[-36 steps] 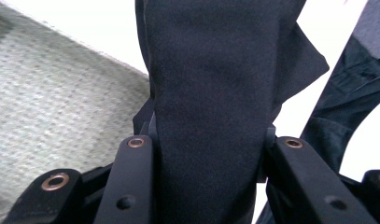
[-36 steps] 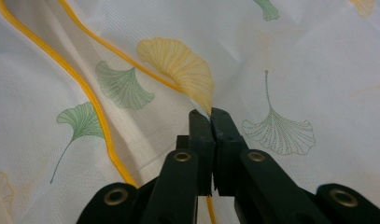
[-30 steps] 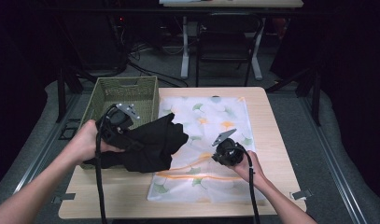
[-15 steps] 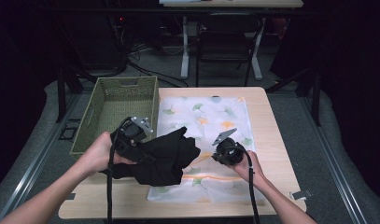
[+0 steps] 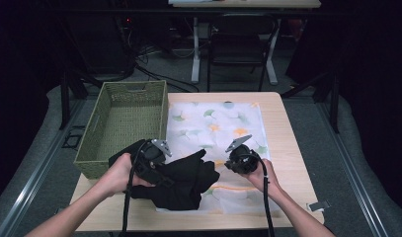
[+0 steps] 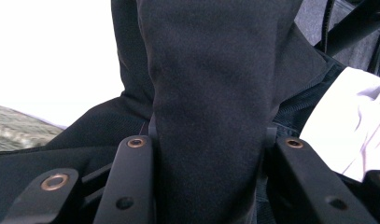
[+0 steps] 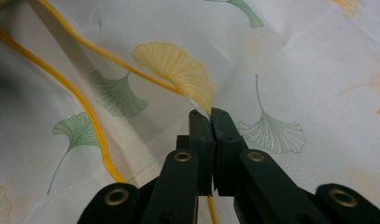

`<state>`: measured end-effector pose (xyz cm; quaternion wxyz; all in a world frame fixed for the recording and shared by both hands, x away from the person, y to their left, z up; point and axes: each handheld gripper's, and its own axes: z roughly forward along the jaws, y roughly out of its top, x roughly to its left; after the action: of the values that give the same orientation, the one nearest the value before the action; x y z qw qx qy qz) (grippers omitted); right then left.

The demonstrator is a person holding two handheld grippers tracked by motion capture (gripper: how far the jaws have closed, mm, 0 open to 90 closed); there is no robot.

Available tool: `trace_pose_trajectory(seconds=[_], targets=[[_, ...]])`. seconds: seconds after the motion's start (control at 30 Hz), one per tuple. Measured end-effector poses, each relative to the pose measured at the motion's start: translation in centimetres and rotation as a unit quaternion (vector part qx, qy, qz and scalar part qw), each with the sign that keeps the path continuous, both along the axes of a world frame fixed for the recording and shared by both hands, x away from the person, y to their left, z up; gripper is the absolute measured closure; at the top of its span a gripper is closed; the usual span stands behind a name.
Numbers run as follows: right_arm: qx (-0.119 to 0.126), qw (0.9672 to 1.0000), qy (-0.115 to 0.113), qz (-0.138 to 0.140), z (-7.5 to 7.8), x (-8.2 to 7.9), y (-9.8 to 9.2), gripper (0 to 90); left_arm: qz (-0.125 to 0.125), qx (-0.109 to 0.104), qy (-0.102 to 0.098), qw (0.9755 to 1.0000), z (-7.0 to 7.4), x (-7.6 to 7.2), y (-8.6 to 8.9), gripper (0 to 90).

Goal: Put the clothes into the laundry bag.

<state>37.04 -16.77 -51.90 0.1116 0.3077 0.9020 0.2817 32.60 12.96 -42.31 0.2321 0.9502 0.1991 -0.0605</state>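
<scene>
The left gripper [image 5: 156,160] sits low at the near left of the wooden table [image 5: 282,128], its jaws clamped on a thick fold of a black garment [image 5: 181,180]; in the left gripper view that dark cloth [image 6: 206,116] fills the gap between the two jaws, pressed from both sides. The garment lies bunched on the table's near edge, just in front of the green woven basket [image 5: 124,123] and overlapping the near left corner of a white cloth printed with green and yellow ginkgo leaves [image 5: 213,123]. That printed cloth is spread flat across the middle of the table, beside the basket. The right gripper [image 5: 240,160] rests on the cloth's near right part, close to the garment; in the right gripper view its jaws are pinched together on a small raised fold of the leaf-print fabric [image 7: 169,65], right at the tip of a yellow leaf. A person's hands hold both tools, forearms coming in from the near side
</scene>
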Motion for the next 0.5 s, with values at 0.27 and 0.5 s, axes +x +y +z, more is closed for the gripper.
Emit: trace_pose_trajectory(seconds=[0.27, 0.5], targets=[[0.003, 1.0000, -0.001, -0.006, 0.2, 0.1, -0.1, 89.0, -0.017, -0.011, 0.005, 0.9998, -1.4, -0.3, -0.4, 64.0], [0.009, 0.9999, -0.001, -0.009, 0.3, 0.1, -0.3, 89.0, -0.026, -0.012, 0.021, 0.9994, -3.6, -0.3, -1.3, 64.0]])
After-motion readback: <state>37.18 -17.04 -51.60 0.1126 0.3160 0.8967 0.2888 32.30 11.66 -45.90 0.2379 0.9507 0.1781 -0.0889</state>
